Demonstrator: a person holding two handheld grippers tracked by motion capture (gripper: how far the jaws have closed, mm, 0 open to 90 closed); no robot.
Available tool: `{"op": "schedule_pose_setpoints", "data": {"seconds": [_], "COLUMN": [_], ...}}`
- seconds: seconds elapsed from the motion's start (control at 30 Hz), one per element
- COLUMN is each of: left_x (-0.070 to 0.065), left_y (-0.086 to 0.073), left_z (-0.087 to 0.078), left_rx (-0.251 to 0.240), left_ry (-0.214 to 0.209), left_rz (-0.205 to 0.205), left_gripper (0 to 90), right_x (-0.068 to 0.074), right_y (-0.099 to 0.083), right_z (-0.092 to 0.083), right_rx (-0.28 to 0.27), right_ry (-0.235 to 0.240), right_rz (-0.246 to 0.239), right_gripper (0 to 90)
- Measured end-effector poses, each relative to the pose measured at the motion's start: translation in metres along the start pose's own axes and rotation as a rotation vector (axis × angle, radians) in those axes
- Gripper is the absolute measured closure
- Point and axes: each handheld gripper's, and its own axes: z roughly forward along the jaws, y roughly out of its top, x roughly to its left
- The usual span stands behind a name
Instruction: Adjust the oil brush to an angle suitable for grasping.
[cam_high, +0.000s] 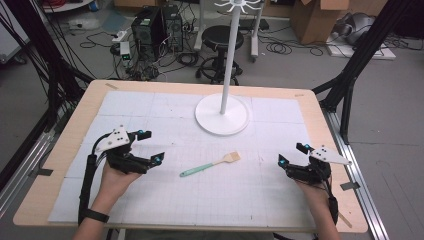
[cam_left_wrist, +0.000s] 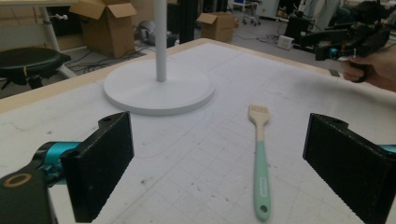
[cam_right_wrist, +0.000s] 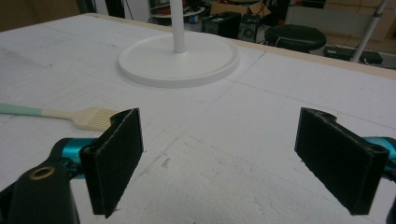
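The brush (cam_high: 210, 164) lies flat on the table (cam_high: 280, 200), between the left gripper (cam_high: 151, 146) and right gripper (cam_high: 292, 153), apart from both. Both grippers' jaws are spread wide, holding nothing.

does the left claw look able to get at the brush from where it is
Probably yes: the left claw is open, and the brush lies flat on bare mat ahead of it, with nothing between them; the white stand sits farther back.
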Motion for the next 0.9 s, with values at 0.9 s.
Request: {"op": "schedule_pose_setpoints", "data": {"seconds": [0.9], "left_x": [-0.032], "left_y": [-0.009], "left_z": [0.094], "left_rx": [0.210], "left_ry": [-0.119], "left_rz": [0.032], "left_gripper": [24.5], "right_x": [-0.001], "right_y": [0.000], "right_z": [0.001], "right_rx": [0.000], "right_ry": [0.008], "right_rz": [0.004], "right_gripper": [14.7]}}
